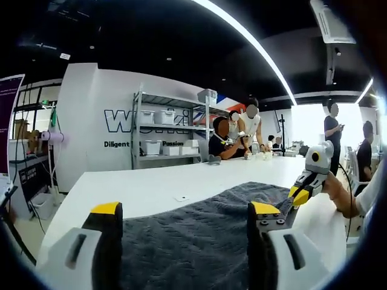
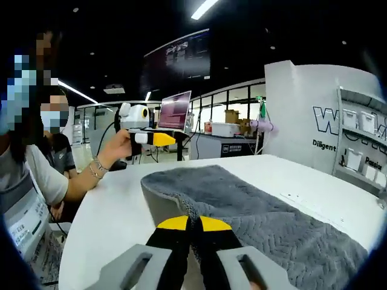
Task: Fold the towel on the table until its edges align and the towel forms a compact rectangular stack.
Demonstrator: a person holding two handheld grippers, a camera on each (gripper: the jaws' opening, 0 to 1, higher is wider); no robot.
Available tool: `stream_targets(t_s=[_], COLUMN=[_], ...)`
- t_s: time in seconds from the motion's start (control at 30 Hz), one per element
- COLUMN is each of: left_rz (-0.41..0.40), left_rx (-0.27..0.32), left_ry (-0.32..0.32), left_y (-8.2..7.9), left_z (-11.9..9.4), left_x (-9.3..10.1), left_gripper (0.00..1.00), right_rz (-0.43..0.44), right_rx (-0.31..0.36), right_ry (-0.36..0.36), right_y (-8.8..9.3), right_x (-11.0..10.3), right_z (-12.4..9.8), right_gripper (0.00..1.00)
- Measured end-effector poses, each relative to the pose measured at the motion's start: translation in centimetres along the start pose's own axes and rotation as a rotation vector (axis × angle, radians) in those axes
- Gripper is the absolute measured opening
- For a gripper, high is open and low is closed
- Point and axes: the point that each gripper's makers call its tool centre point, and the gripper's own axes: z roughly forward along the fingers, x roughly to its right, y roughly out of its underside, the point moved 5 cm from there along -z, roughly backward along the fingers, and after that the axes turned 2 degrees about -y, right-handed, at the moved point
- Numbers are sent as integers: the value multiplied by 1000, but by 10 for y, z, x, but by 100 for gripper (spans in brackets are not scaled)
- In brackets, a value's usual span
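Left gripper view: your left gripper (image 1: 184, 220) hovers with jaws wide above the grey towel (image 1: 205, 232) spread on the white table (image 1: 151, 187); the right gripper (image 1: 300, 194) sits at the towel's far edge. Right gripper view: your right gripper (image 2: 192, 225) is clamped on the towel (image 2: 254, 217) edge, lifting a corner. Fold looks just started; next, grab with the left and carry both edges across.

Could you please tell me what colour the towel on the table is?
Dark grey towel, with a zigzag weave; clearest in the right gripper view.
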Motion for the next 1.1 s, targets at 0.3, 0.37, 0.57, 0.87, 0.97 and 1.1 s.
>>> stream_targets(t_s=[0.3, 0.37, 0.57, 0.87, 0.97, 1.1], left_rz=[4, 4, 1, 2, -3, -8], left_rx=[-31, -29, -33, -42, -47, -44], left_ry=[10, 8, 5, 4, -2, -14], left_y=[6, 5, 6, 7, 8, 8], left_z=[3, 3, 2, 2, 2, 1], left_x=[1, 1, 0, 0, -2, -6], left_gripper=[89, 89, 89, 89, 89, 89], right_rz=[64, 79, 150, 82, 8, -52], right_rx=[-129, -143, -208, -277, -294, -296], right_ry=[-50, -57, -49, -71, -91, -97], right_y=[34, 40, 65, 73, 73, 68], right_x=[-1, -2, 5, -3, -9, -12], right_z=[14, 18, 31, 34, 33, 28], right_gripper=[5, 5, 7, 11, 18, 32])
